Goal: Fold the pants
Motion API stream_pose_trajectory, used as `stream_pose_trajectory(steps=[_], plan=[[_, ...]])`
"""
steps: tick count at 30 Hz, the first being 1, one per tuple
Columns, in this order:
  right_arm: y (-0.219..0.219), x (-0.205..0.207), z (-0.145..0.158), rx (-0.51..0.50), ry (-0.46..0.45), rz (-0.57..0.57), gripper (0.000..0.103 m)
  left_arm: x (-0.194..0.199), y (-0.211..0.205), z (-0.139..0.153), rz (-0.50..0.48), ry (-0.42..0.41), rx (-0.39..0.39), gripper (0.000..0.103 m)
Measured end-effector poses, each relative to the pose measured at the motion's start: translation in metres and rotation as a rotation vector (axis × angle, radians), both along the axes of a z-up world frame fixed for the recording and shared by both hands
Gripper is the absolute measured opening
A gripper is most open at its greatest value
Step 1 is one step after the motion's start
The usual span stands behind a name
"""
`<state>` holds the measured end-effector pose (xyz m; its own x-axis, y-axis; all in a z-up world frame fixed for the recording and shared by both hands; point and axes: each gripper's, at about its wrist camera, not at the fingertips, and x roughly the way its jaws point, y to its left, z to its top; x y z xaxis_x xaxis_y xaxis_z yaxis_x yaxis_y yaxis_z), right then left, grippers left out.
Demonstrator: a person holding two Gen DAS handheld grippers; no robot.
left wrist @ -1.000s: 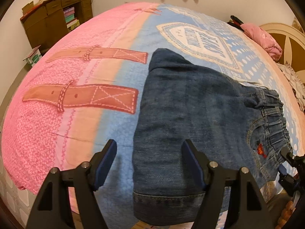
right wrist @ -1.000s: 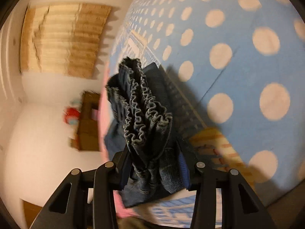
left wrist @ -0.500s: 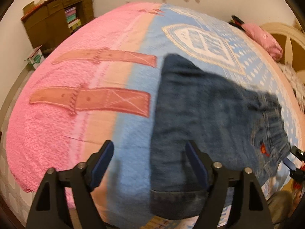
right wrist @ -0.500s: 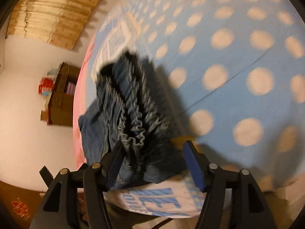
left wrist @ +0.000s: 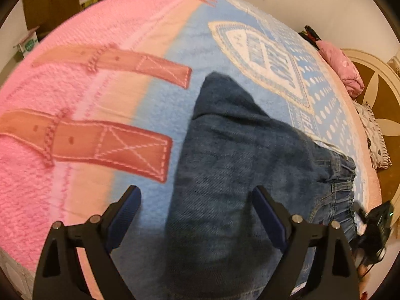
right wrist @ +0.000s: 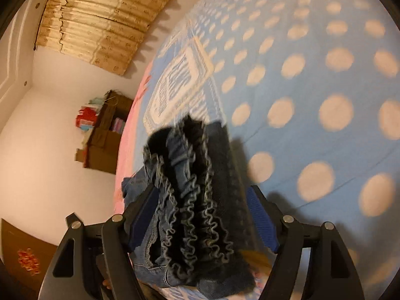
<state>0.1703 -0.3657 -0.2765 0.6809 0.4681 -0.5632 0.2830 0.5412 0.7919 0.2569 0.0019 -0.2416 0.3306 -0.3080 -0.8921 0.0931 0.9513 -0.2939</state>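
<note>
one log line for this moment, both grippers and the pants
task: fold pants | left gripper: open over leg end | right gripper: open around gathered waistband | jeans: lying on bedspread

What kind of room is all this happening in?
Most likely a bedroom. The jeans lie on a bed with a pink and blue blanket, a curved headboard stands at its far end, and a wooden cabinet holding books sits against the wall.

A bed (left wrist: 75, 50) under a pink-and-blue blanket (left wrist: 175, 95) bears folded denim pants (left wrist: 237, 162) and a pink bundle (left wrist: 342, 67).
</note>
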Motion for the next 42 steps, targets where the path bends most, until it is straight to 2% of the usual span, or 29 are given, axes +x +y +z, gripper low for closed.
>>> stream_pose_trajectory(steps=[2, 4, 5, 6, 8, 9, 11, 13, 15, 18, 20, 22, 23, 24, 25, 26, 27, 28, 30, 33, 35, 42], plan=[[0.027, 0.008, -0.013, 0.012, 0.058, 0.105, 0.074, 0.002, -0.004, -0.009, -0.014, 0.023, 0.007, 0.095], [0.049, 0.010, -0.003, -0.094, 0.038, 0.178, 0.077, 0.003, -0.006, -0.014, -0.022, 0.019, 0.006, 0.100], [0.059, 0.013, 0.001, -0.118, 0.032, 0.230, 0.078, 0.002, -0.007, -0.014, -0.027, 0.012, -0.002, 0.102], [0.065, 0.015, 0.003, -0.102, 0.017, 0.263, 0.078, 0.002, -0.008, -0.015, -0.033, 0.007, -0.005, 0.103], [0.061, 0.014, -0.001, -0.063, 0.002, 0.247, 0.078, 0.003, -0.013, -0.017, -0.044, -0.001, 0.024, 0.103], [0.054, 0.014, -0.008, -0.003, 0.000, 0.211, 0.078, 0.003, -0.015, -0.018, -0.052, -0.007, 0.032, 0.103], [0.038, 0.010, -0.022, 0.107, -0.004, 0.108, 0.072, 0.005, -0.018, -0.017, -0.073, -0.012, 0.023, 0.103], [0.032, 0.008, -0.026, 0.150, -0.014, 0.067, 0.069, 0.006, -0.017, -0.018, -0.078, -0.007, 0.003, 0.103], [0.041, 0.008, -0.022, 0.091, -0.019, 0.092, 0.069, 0.005, -0.016, -0.019, -0.080, -0.009, -0.017, 0.103], [0.061, 0.007, -0.011, -0.061, -0.032, 0.144, 0.072, 0.001, -0.025, -0.020, -0.124, -0.019, -0.016, 0.102], [0.071, 0.011, -0.006, -0.102, -0.051, 0.171, 0.081, -0.002, -0.031, -0.021, -0.135, -0.025, -0.023, 0.094], [0.077, 0.016, -0.002, -0.142, -0.053, 0.203, 0.092, -0.004, -0.031, -0.019, -0.128, -0.030, -0.048, 0.080], [0.084, 0.018, 0.001, -0.184, -0.046, 0.226, 0.092, -0.006, -0.030, -0.018, -0.122, -0.030, -0.069, 0.075], [0.086, 0.025, 0.003, -0.217, -0.038, 0.246, 0.092, -0.007, -0.027, -0.017, -0.111, -0.029, -0.102, 0.063], [0.092, 0.029, 0.006, -0.271, -0.028, 0.273, 0.085, -0.008, -0.022, -0.016, -0.100, -0.022, -0.134, 0.043], [0.096, 0.028, 0.010, -0.343, -0.009, 0.290, 0.076, -0.008, -0.017, -0.016, -0.087, -0.012, -0.175, 0.035], [0.100, 0.027, 0.013, -0.409, 0.013, 0.294, 0.054, -0.009, -0.012, -0.015, -0.073, -0.007, -0.217, 0.027], [0.098, 0.025, 0.014, -0.392, 0.009, 0.293, 0.046, -0.010, -0.006, -0.014, -0.063, -0.011, -0.251, 0.021], [0.085, 0.020, 0.016, -0.320, -0.026, 0.275, 0.040, -0.013, -0.001, -0.007, -0.068, -0.031, -0.288, 0.017], [0.084, 0.013, 0.033, -0.308, -0.083, 0.275, 0.037, -0.019, -0.004, 0.011, -0.104, -0.088, -0.270, 0.015], [0.087, 0.009, 0.044, -0.304, -0.112, 0.276, 0.036, -0.021, -0.011, 0.026, -0.130, -0.132, -0.251, 0.014], [0.079, 0.016, 0.077, -0.168, -0.194, 0.225, 0.035, -0.001, -0.016, 0.073, -0.149, -0.216, -0.304, 0.011]])
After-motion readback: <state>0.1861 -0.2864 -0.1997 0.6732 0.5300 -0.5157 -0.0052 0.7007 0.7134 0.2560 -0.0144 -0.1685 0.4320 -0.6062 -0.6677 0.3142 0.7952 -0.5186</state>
